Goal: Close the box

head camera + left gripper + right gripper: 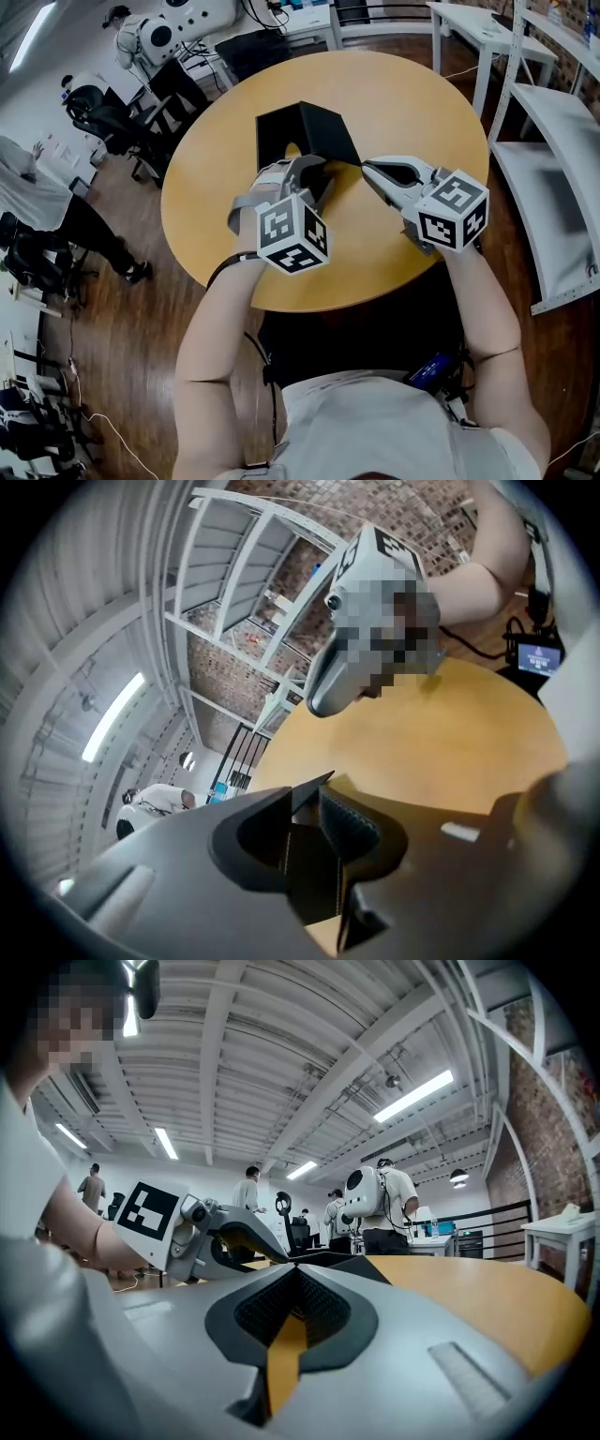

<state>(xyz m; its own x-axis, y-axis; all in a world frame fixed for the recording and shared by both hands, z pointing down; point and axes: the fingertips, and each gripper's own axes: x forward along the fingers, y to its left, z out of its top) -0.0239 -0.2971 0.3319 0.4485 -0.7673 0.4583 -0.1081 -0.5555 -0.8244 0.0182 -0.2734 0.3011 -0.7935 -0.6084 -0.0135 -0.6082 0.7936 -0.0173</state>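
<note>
Open workshop with white ceiling beams and a brick wall; white shelving (553, 169) along one side, dark wood floor (122, 309), office chairs (108, 122), several people (248, 1194) standing well beyond. Nearer, round tan table (412, 103), bare apart from one black box (281, 131) near its middle. Box open; one flap (328, 141) sloping toward the person, its near edge running crosswise between the two tools. Left gripper (314, 180) at the left end of that edge, rolled onto its side, jaws partway apart with the thin black flap standing in the gap, pads not seen to press on it. Right gripper (366, 166) held level, jaws together, tips touching or just beside the flap's right corner; pinched or not, impossible to tell. Box straight ahead of both tools, on the far side from the person; both about equally near, left already astride the flap. Probable next move: flap swung forward and down over the opening, fold line as pivot; some risk of the light box sliding on the smooth tabletop.
</note>
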